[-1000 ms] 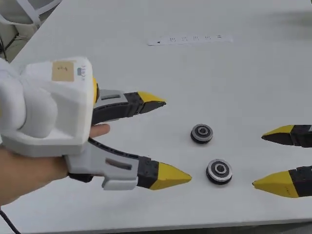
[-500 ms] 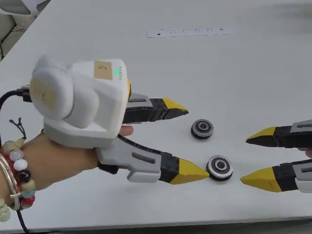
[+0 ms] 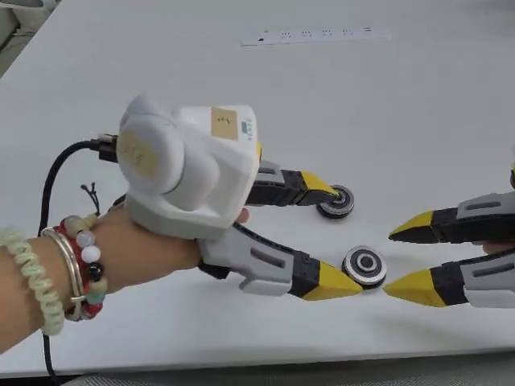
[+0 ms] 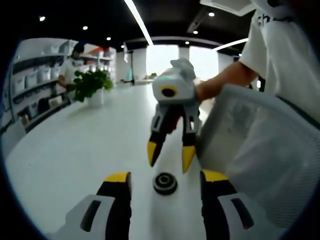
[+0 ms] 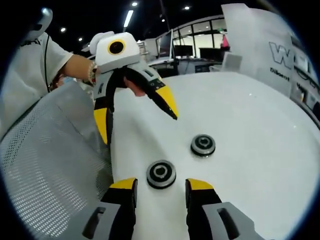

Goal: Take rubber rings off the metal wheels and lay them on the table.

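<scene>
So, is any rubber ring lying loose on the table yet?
No, the near wheel and the far wheel both wear their black rings on the table.

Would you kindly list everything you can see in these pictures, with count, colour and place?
nearer metal wheel with black rubber ring: one, silver and black, flat on the table between the two grippers' tips
farther metal wheel with black rubber ring: one, silver and black, at the left gripper's upper jaw tip
white table: one, white, under everything
white power strip: one, white, far edge of the table
white mesh chair: one, white, beside the table
green potted plant: one, green, far end of the table
black cable: one, black, trailing from the left gripper
bead bracelets: several, mixed colours, on the wrist
hand: one, holding the left gripper
left gripper: one, white, black, yellow tips, open
right gripper: one, same colours, open
</scene>
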Motion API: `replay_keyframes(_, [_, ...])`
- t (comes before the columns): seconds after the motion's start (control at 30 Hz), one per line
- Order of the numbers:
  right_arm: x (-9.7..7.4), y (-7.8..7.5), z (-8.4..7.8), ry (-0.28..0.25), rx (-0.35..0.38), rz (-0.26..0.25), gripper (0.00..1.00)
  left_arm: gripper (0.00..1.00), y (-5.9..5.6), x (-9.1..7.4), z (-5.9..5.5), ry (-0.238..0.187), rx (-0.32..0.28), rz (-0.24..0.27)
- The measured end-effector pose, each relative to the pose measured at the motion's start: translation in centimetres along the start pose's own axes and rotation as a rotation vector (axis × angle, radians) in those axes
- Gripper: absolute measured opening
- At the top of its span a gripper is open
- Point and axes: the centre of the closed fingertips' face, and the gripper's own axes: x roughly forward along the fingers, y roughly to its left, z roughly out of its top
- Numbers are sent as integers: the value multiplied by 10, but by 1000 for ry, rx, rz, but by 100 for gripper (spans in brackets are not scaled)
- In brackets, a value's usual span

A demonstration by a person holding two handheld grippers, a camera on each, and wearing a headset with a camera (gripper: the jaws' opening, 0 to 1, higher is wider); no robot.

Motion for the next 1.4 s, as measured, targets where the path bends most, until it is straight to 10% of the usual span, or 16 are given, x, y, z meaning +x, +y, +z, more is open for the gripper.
replay_keyframes(0.53, [10,0,-7,-5,16,18,27,37,13,26,-15,-11,-45,7])
replay_keyframes(1.4, [12,1,-12,0,-10,19,16,15,1,46,-36,12,11,-23])
